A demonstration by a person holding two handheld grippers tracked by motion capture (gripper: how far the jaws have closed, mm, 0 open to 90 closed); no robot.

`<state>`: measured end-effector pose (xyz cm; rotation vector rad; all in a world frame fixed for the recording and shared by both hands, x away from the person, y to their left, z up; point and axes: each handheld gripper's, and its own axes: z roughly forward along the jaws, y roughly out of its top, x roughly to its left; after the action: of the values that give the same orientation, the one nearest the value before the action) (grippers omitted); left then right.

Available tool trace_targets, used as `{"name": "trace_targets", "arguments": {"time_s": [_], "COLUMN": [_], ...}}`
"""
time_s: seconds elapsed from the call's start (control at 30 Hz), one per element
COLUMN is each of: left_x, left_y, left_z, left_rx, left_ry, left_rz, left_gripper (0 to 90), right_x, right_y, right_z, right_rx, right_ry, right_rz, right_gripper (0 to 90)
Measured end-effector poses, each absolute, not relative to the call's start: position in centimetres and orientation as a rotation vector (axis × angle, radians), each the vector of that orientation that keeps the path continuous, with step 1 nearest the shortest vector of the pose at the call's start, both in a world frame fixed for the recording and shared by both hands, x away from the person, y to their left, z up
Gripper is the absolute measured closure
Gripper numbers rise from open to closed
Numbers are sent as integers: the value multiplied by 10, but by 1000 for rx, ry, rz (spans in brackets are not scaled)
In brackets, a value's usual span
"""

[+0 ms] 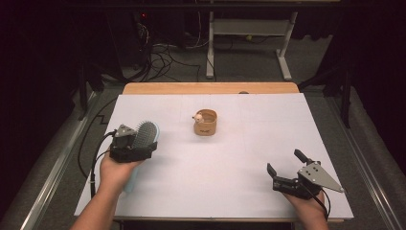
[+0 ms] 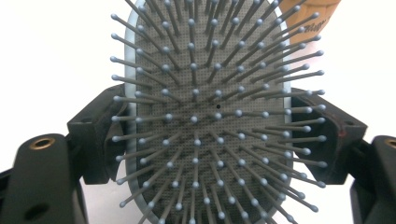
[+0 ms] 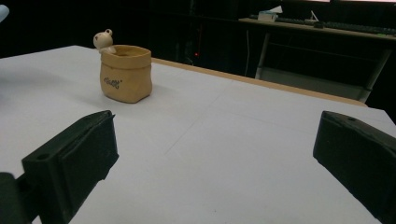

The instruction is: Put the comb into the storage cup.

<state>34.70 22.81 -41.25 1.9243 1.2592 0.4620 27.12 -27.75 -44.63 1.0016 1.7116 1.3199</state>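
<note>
The left tool (image 1: 139,147) pinches a hairbrush (image 1: 145,134) by the two long sides of its head, and one black jaw presses on each side in the left gripper view. The hairbrush (image 2: 205,116) has a light blue frame, a grey pad full of tiny holes and many thin grey pins with little round tips. In the high view the brush is held to the left of the little tan pot (image 1: 206,121), well apart from it, with the pins facing up and the light blue handle going back under the person's left hand (image 1: 112,173). The tan pot looks like a small paper bag that stands upright, and a tiny cream bear (image 3: 104,39) peeks over its rim. There is small dark writing on the front of the pot (image 3: 126,73), but it is too small to read. A bit of the same writing shows on the tan pot behind the brush in the left gripper view, and it is too blurred to read too. The pot stands on the white table (image 1: 239,158), near the middle and toward the far side. The right tool (image 1: 285,167) is to the right of the pot and nearer to the person, well apart from it. Its jaws are spread wide with nothing between them, just above the table.
</note>
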Motion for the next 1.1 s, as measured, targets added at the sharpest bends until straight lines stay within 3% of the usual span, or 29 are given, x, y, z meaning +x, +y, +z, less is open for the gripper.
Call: {"name": "trace_targets", "arguments": {"time_s": [1.1], "left_x": [331], "left_y": [238], "left_z": [-424], "left_rx": [1754], "left_ry": [1134], "left_rz": [492], "left_gripper": [208], "right_x": [271], "right_y": [-277], "right_z": [-447], "right_rx": [1003], "right_ry": [1709], "right_rz": [1301], "right_gripper": [3]}}
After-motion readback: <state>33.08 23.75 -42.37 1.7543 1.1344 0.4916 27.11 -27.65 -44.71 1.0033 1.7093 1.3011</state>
